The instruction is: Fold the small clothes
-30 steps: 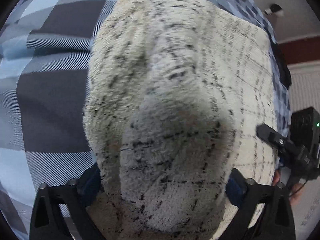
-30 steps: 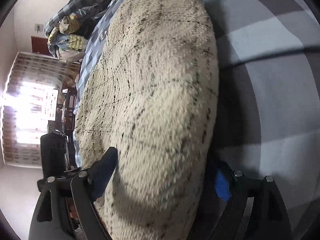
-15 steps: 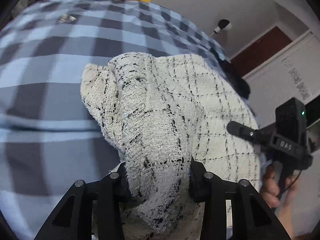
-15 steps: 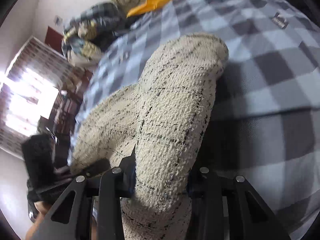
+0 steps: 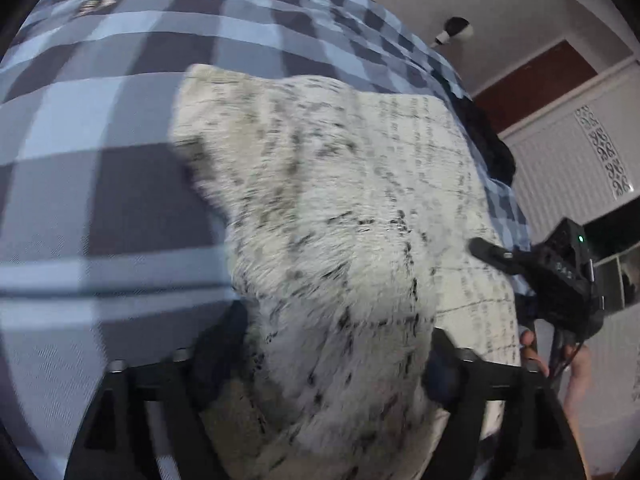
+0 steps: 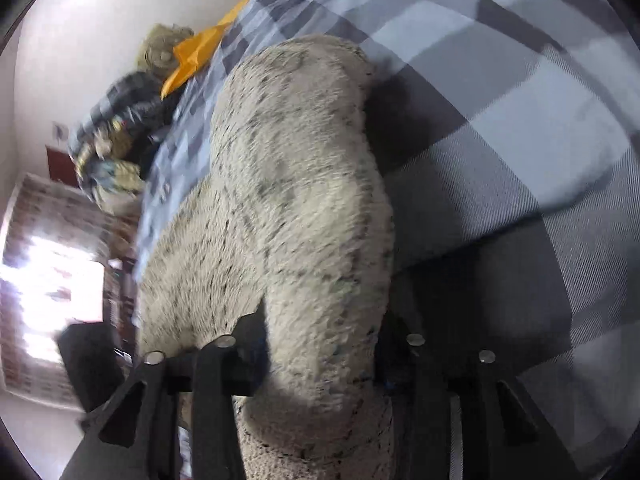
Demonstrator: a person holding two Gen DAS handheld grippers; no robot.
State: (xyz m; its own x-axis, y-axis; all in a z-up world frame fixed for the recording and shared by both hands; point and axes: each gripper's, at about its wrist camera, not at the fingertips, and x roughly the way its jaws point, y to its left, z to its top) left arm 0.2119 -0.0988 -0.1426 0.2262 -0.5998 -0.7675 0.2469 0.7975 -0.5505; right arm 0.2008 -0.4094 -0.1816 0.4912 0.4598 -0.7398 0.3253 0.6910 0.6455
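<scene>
A cream tweed garment (image 5: 340, 200) with thin black check lines lies on a blue and grey checked bedspread (image 5: 100, 120). A raised fold of it runs back between the jaws of my left gripper (image 5: 332, 356). Those jaws are opening and stand wide, with the cloth loose between them. In the right wrist view the same garment (image 6: 300, 200) humps up from the bedspread (image 6: 520, 160). My right gripper (image 6: 320, 348) is starting to open, and its pads still press a thick fold. Both views are motion-blurred.
A heap of mixed clothes (image 6: 112, 140) and a yellow cloth (image 6: 200, 52) lie at the far end of the bed. A dark garment (image 5: 484, 136) sits at the bed's right edge. A person's hand (image 5: 532, 344) holds the other gripper's body (image 5: 560, 280).
A second ago both pairs of jaws stood wide around the cloth. Half a second ago both pinched a fold. Now the left jaws have spread wide again and both views have shifted across the bed.
</scene>
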